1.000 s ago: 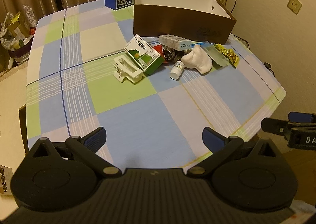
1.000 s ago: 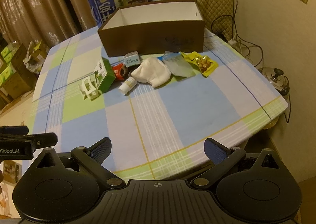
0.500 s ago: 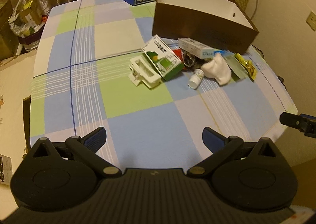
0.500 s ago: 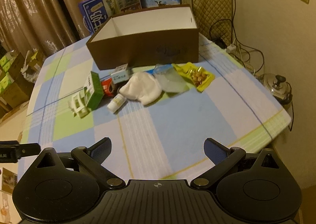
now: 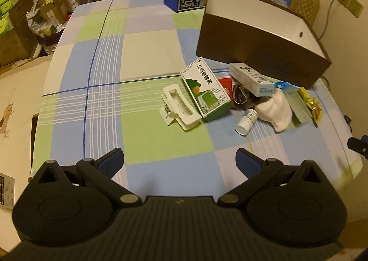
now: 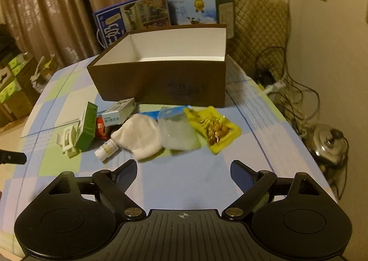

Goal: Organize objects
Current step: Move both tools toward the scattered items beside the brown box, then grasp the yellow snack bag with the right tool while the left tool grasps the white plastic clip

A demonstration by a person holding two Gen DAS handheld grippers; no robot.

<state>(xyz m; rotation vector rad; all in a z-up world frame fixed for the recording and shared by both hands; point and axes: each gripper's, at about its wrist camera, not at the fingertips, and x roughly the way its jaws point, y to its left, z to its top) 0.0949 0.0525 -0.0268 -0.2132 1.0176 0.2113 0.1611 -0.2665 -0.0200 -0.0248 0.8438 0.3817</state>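
Both grippers, left gripper [image 5: 179, 159] and right gripper [image 6: 182, 170], gape empty; brown cardboard box [image 6: 161, 79] holds nothing visible, and all items remain on the checked tablecloth [image 5: 149, 136].

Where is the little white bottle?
In the right wrist view, the little white bottle lies on its side left of centre, between the green box and the white cloth.

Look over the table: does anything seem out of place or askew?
Yes. The small white bottle lies on its side instead of upright. The white and blue carton sits tilted on top of other clutter, and everything is heaped in front of the brown box, whose visible inside looks empty.
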